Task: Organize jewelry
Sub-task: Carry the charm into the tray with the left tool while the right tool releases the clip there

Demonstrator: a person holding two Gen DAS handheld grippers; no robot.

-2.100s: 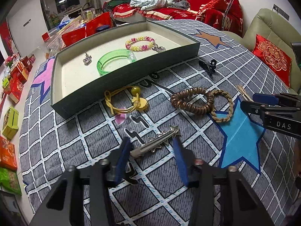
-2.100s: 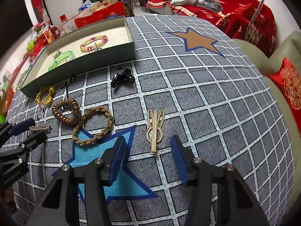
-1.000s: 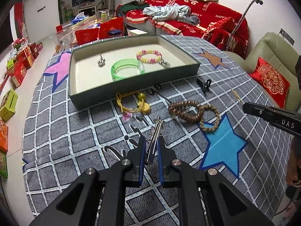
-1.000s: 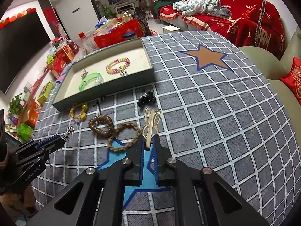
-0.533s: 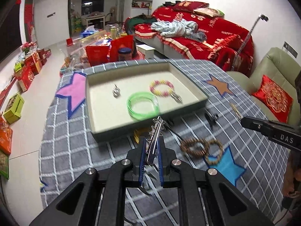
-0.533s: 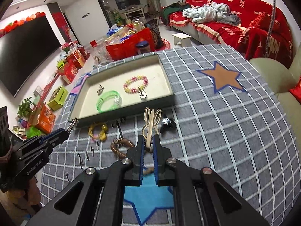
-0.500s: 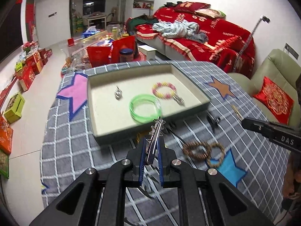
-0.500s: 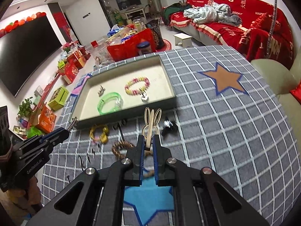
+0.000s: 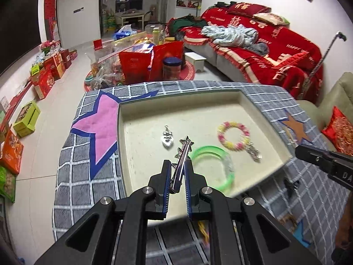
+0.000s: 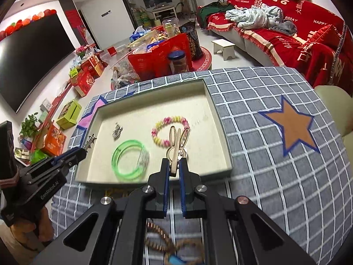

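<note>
My left gripper (image 9: 177, 167) is shut on a silver star hair clip (image 9: 183, 154) and holds it above the near left part of the cream-lined tray (image 9: 141, 132). My right gripper (image 10: 174, 165) is shut on a wooden rabbit-ear hair clip (image 10: 176, 141) above the tray's (image 10: 220, 132) near right part. In the tray lie a green bangle (image 9: 215, 165) (image 10: 129, 159), a pink-and-yellow bead bracelet (image 9: 233, 135) (image 10: 169, 130) and a silver charm (image 9: 167, 138) (image 10: 117, 130). The left gripper (image 10: 86, 149) also shows in the right wrist view.
The tray sits on a grey checked cloth (image 10: 275, 176) with star patches. Brown bead and braided bracelets (image 10: 163, 240), a yellow hair tie (image 9: 204, 231) and a black claw clip (image 9: 290, 185) lie on the cloth near the tray. Red sofa (image 9: 264, 50) and boxes (image 9: 136, 64) stand beyond.
Both grippers closed on their clips, lifted them off the cloth and carried them forward over the tray.
</note>
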